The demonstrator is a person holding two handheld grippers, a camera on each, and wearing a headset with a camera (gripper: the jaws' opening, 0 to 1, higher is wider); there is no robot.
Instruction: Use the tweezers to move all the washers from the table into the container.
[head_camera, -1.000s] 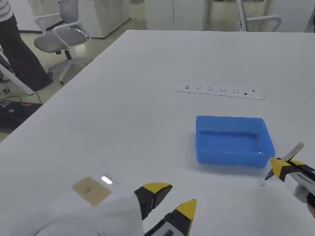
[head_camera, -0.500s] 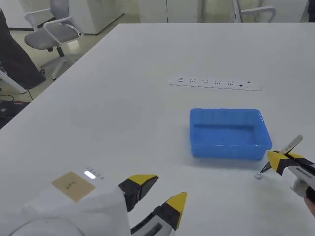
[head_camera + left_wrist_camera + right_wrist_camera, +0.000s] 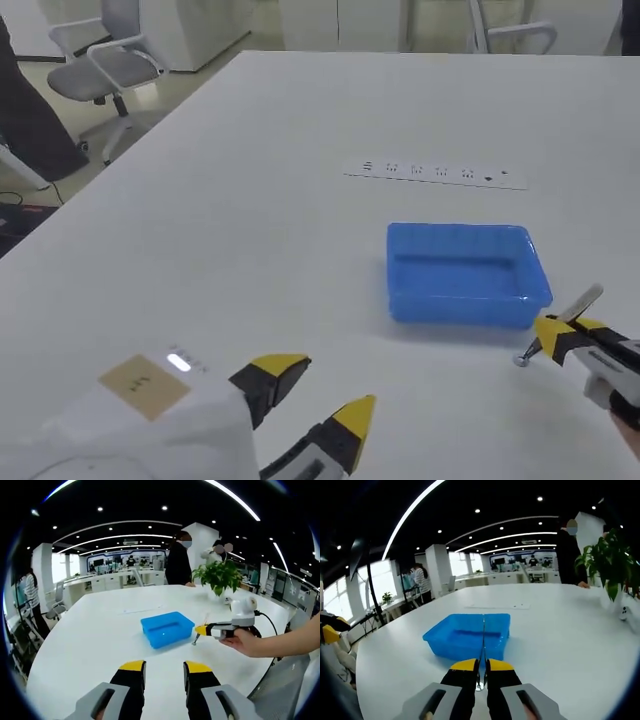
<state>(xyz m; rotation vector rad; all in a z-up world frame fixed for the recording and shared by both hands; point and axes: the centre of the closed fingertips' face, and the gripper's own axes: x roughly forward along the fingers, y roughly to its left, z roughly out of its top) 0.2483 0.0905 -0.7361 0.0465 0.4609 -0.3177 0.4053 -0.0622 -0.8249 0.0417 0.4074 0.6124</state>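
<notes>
No writing could be read. A tan sticker (image 3: 143, 385) on the white body of the left gripper (image 3: 328, 384), near left, carried small dark marks too blurred to make out, and the markings on the far power strip (image 3: 435, 173) were too small.

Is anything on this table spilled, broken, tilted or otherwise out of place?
Nothing stands out. The blue container sits flat and upright on the table, the power strip lies straight behind it, and the right gripper holds the tweezers with their tip down near the container.
</notes>
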